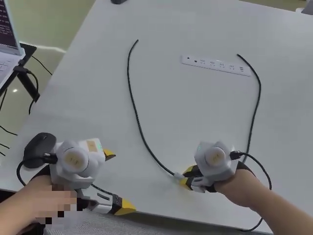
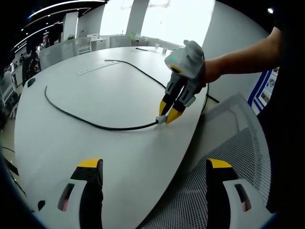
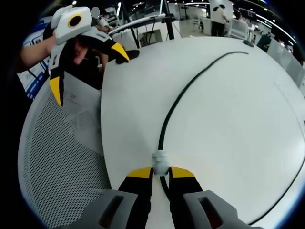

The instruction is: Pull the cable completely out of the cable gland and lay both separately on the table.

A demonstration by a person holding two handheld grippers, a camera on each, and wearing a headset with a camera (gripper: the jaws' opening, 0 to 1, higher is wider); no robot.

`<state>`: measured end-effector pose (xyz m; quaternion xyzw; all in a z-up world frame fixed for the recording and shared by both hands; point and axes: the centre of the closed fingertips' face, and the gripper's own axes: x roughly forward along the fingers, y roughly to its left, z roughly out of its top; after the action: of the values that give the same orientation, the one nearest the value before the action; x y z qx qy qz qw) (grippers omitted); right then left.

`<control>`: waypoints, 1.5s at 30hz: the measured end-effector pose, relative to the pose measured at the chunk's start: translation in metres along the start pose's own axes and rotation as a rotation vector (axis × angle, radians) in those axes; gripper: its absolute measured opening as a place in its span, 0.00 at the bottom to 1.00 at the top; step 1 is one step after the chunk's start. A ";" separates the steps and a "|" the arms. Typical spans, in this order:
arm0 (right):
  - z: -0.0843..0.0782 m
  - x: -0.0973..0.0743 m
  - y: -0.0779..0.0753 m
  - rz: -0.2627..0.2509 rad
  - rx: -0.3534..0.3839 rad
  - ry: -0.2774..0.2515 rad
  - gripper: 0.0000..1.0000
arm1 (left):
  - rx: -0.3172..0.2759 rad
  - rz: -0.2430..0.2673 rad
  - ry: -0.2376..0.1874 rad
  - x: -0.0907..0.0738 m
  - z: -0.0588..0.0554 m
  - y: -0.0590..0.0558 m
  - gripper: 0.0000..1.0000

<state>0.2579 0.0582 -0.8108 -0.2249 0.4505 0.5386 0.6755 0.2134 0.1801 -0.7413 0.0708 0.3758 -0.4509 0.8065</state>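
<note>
Pinching the cable [image 3: 165,123] just behind the gland [image 3: 160,162], the right gripper [image 3: 161,171] could drag both together; the left gripper [image 2: 154,164] hangs spread, near left.

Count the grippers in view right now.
2. The left gripper is open at the near edge of the table. The right gripper, further right, is shut on the cable just behind the gland.

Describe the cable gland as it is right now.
The cable gland is a small white piece, plastic by its look, threaded on the near end of the black cable. It lies on the white table near its edge, between the tips of the right gripper, whose jaws press its two sides.
</note>
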 end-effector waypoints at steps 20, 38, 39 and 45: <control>0.015 -0.035 0.020 0.019 0.050 -0.056 0.07 | 0.032 -0.027 -0.061 0.002 0.032 -0.013 0.89; 0.054 -0.078 0.034 0.059 0.034 -0.131 0.07 | 0.045 -0.042 -0.126 -0.001 0.065 -0.013 0.89; 0.054 -0.079 0.034 0.056 0.026 -0.128 0.07 | 0.048 -0.043 -0.129 -0.002 0.068 -0.014 0.89; 0.054 -0.089 0.033 0.046 -0.019 -0.097 0.07 | 0.041 -0.057 -0.158 -0.002 0.079 -0.017 0.89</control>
<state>0.2457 0.0649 -0.7025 -0.1945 0.4172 0.5683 0.6820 0.2427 0.1357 -0.6807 0.0408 0.3032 -0.4856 0.8189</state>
